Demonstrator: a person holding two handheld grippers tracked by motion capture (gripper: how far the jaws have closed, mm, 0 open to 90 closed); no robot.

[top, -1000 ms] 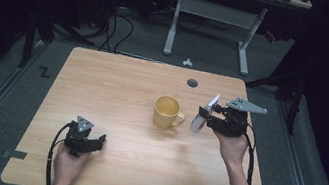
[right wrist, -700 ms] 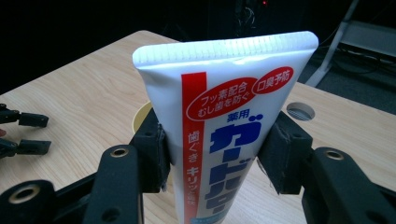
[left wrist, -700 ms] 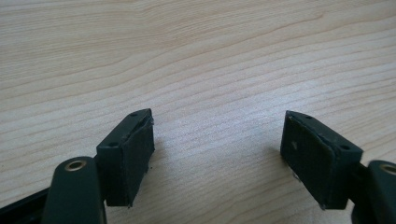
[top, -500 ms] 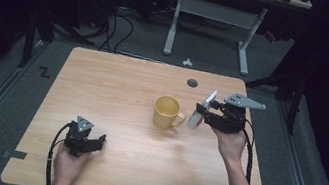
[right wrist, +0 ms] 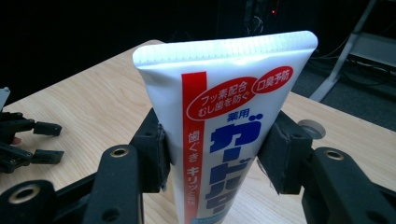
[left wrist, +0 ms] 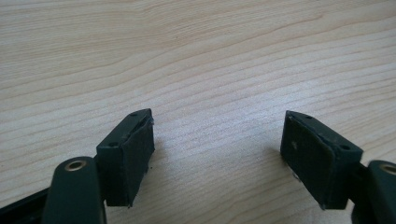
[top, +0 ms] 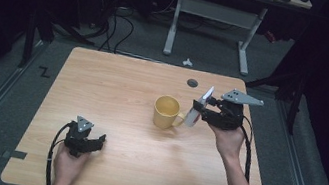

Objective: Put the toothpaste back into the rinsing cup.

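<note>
A yellow mug (top: 167,111) stands upright near the middle of the wooden table (top: 117,89), its handle turned to the right. My right gripper (top: 201,110) hovers just right of the mug, shut on a white toothpaste tube (top: 199,107) with red and blue print. In the right gripper view the tube (right wrist: 229,116) stands crimped end up, with the right gripper's (right wrist: 218,140) pads pressing its two sides. My left gripper (top: 99,140) rests near the table's front left, held in a hand. Its jaws stand wide apart over bare wood (left wrist: 217,154) with nothing between them.
A round grey grommet (top: 192,83) sits in the tabletop behind the mug. Beyond the far edge stand a white desk frame (top: 209,24) and floor cables (top: 113,23). A small white object (top: 187,62) lies on the floor. Metal rails run along both sides.
My right gripper has shifted a little to the left with the tube, closer to the mug's handle. The left gripper has stayed put.
</note>
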